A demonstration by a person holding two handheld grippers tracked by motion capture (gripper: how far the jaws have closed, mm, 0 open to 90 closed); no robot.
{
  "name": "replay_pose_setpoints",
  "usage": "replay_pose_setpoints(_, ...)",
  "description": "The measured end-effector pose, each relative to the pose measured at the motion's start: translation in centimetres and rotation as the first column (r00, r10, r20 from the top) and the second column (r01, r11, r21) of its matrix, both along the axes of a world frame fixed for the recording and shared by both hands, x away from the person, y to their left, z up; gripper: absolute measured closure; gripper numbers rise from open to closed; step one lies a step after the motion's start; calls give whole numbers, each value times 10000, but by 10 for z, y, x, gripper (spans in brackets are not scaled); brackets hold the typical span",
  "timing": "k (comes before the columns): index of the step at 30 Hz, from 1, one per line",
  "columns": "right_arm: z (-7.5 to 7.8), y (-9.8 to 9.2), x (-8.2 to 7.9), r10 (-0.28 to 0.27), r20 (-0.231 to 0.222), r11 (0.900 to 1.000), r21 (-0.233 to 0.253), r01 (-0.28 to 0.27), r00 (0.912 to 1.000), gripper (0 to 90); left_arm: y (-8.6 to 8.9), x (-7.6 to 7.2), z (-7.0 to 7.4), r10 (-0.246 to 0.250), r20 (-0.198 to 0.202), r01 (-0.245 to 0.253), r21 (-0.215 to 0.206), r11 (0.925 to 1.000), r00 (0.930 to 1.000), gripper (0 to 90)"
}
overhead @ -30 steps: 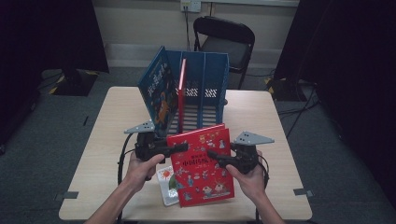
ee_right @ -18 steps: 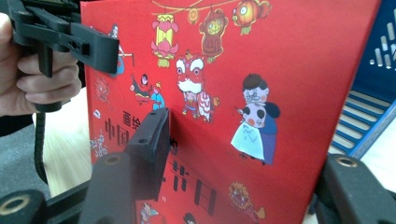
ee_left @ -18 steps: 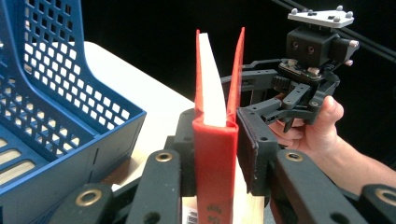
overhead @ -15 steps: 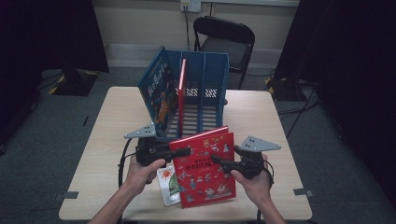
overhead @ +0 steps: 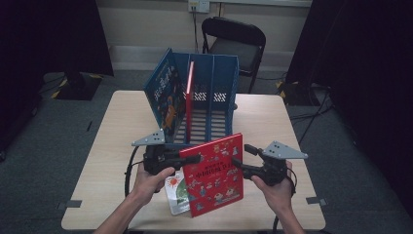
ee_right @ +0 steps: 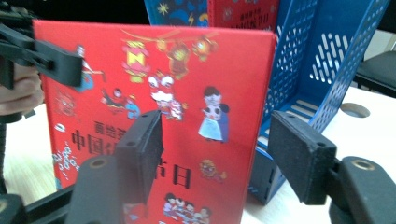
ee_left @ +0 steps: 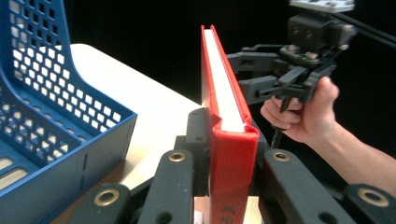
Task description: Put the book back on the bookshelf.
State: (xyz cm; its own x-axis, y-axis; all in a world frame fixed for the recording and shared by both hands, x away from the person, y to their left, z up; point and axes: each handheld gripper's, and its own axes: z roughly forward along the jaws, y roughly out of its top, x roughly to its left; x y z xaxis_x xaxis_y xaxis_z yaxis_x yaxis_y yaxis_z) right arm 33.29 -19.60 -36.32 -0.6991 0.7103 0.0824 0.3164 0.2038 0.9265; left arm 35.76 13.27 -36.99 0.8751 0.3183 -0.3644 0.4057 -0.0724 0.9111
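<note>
Red hardcover picture book (overhead: pixel 214 173) stands upright near the tabletop's front edge, clamped by the left gripper (overhead: pixel 187 159); right gripper (overhead: pixel 242 158), jaws apart, flanks it. Slotting into the blue plastic file rack (overhead: pixel 214 97) remains

Black tongs (overhead: pixel 192 158), brass-ringed screws, grey three-cornered plates, trailing black cables.

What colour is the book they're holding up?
Red, with cartoon figures on its cover; the book shows best in the right gripper view.
</note>
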Motion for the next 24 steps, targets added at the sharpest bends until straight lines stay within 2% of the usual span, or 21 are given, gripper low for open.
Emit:
replay_pose_setpoints(2,-6,2,3,-18,-150,9999,-163,16,9999,319,-2,-1,1,-127,107,127,1,9999,9999,791)
replay_pose_setpoints(4,-12,4,5,224,-356,9997,-85,-227,9991,372,-4,-4,2,-93,169,92,91,9999,9998,788)
replay_pose_setpoints(8,-14,3,4,226,-299,9997,28,-225,9993,394,-7,-4,0,-13,232,9,191,9998,9997,784)
replay_pose_setpoints(9,-14,2,4,237,-323,9997,66,-235,9992,399,-10,-5,-2,-97,212,89,360,9993,9997,781)
replay_pose_setpoints(10,-13,2,4,255,-331,9997,70,-253,9991,400,-10,-5,-2,-97,212,89,360,9993,9997,778)
replay_pose_setpoints(11,-13,3,4,250,-341,9997,48,-249,9991,402,-18,-7,-7,-35,155,26,556,9985,9999,778)
replay_pose_setpoints(13,-12,3,3,227,-344,9997,17,-227,9991,402,-20,-6,-8,0,-22,1,352,9994,10000,790)
replay_pose_setpoints(16,-11,1,2,177,-427,9998,16,-176,9989,414,-21,-6,-6,4,-146,2,395,9992,9999,794)
replay_pose_setpoints(20,-5,0,1,259,-402,9997,33,-258,9989,414,-21,-8,1,13,10,-14,405,9992,10000,791)
replay_pose_setpoints(21,-2,1,1,236,-385,9997,53,-234,9990,414,-20,-8,7,39,46,-40,297,9996,10000,790)
replay_pose_setpoints(24,6,1,0,224,-121,9997,119,-222,9997,416,-18,-7,14,3,124,-5,143,9999,9999,792)
